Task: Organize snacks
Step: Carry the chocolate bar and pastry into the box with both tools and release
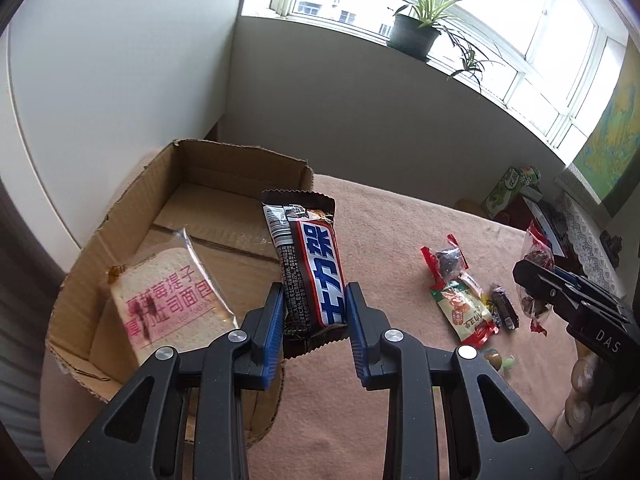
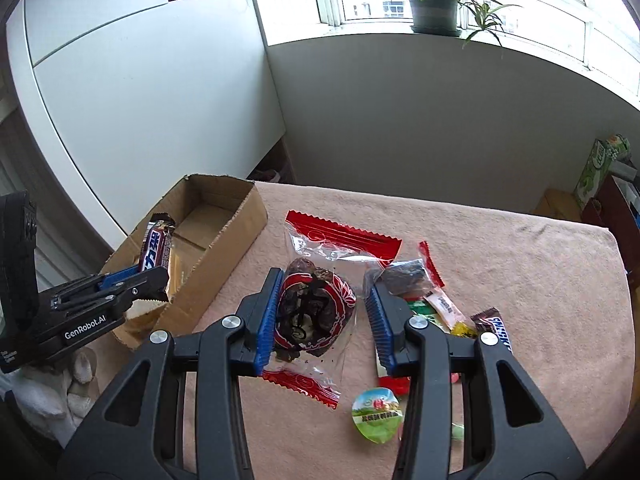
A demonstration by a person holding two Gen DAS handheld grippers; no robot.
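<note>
My left gripper (image 1: pixel 314 312) is shut on a brown, blue and white chocolate bar (image 1: pixel 308 264) and holds it over the right edge of an open cardboard box (image 1: pixel 120 216). A wrapped slice of toast bread (image 1: pixel 168 300) lies in the box. My right gripper (image 2: pixel 322 312) holds a clear, red-edged bag with a dark date cake (image 2: pixel 316 312) between its pads, above the pink cloth. In the right wrist view the left gripper (image 2: pixel 154 280) with the bar (image 2: pixel 154 248) hangs over the box (image 2: pixel 224 232).
Loose snacks lie on the pink cloth (image 2: pixel 500 248): a red-edged dark sweet (image 2: pixel 408 272), a small Snickers (image 2: pixel 494 326), a green jelly cup (image 2: pixel 376 412), a green-red packet (image 1: pixel 464 312). A green carton (image 2: pixel 600 168) stands at far right. A potted plant (image 2: pixel 434 8) sits on the sill.
</note>
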